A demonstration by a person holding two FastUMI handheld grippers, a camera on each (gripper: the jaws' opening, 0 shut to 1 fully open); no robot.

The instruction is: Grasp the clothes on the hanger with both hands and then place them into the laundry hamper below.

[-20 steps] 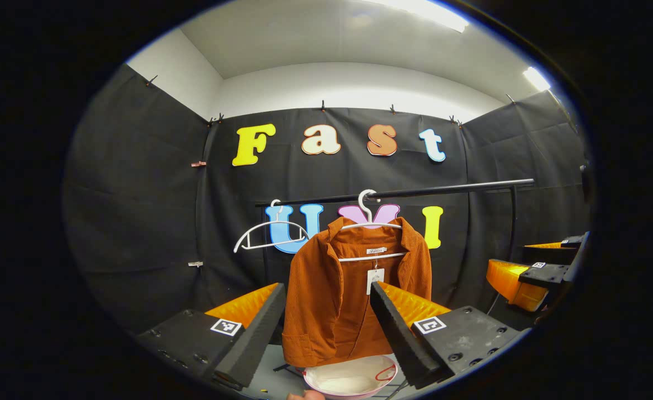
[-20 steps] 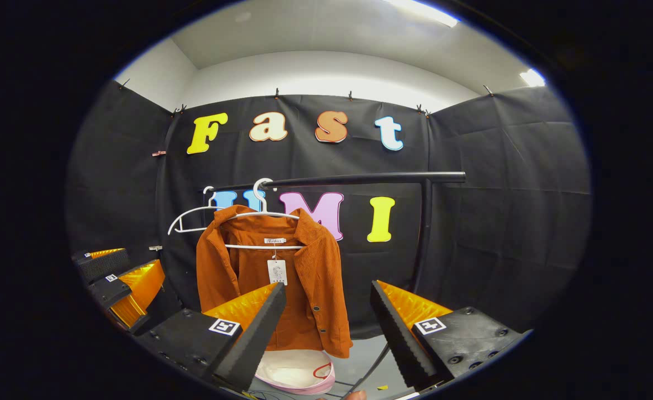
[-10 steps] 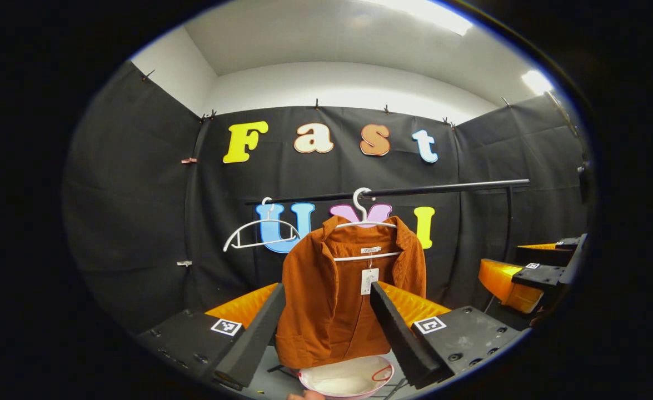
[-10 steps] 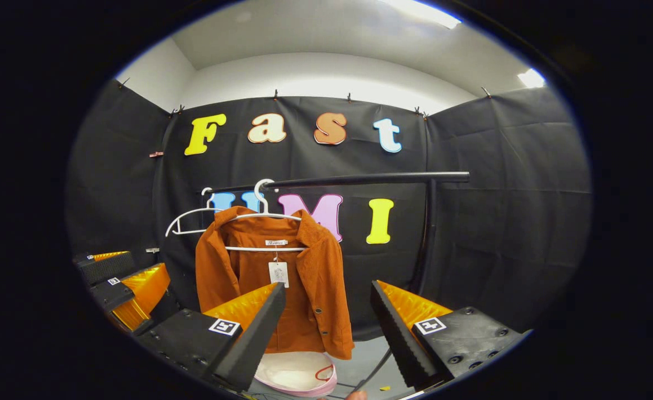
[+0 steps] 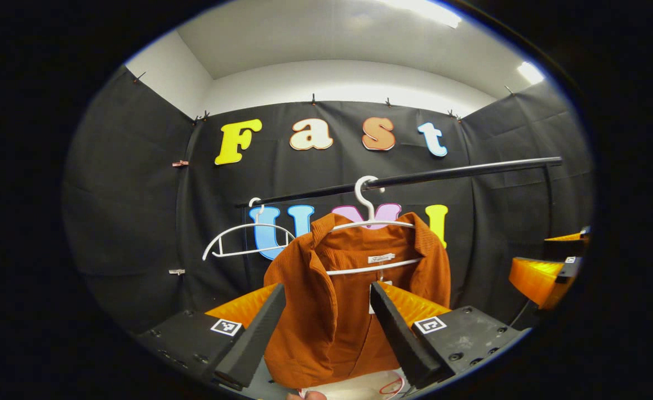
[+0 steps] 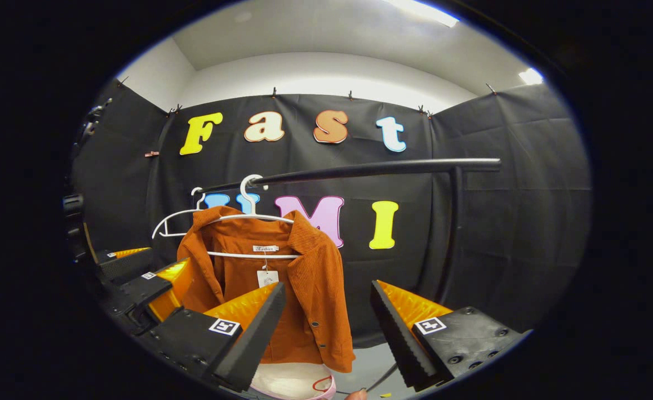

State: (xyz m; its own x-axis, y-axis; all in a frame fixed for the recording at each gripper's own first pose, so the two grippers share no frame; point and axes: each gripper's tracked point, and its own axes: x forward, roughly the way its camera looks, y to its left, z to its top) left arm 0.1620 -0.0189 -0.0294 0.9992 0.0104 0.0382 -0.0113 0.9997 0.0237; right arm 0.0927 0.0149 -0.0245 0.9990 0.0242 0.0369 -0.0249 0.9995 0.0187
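A rust-orange corduroy jacket with a white tag hangs on a white hanger from the black rail. Under it sits the white hamper with a pink rim, mostly hidden by the jacket's hem. My left gripper stands open in front of the jacket's left half, short of the cloth. My right gripper is open too, level with the jacket's right front edge. Each gripper appears at the side of the other's view.
A second, empty white hanger hangs on the rail to the left of the jacket. The rail's black upright post stands at the right. A dark cable lies on the grey floor by the hamper.
Both grippers have moved closer to the jacket, which now looks larger and covers more of the hamper. The left gripper has drawn nearer in the right gripper view. Both jaws stay open.
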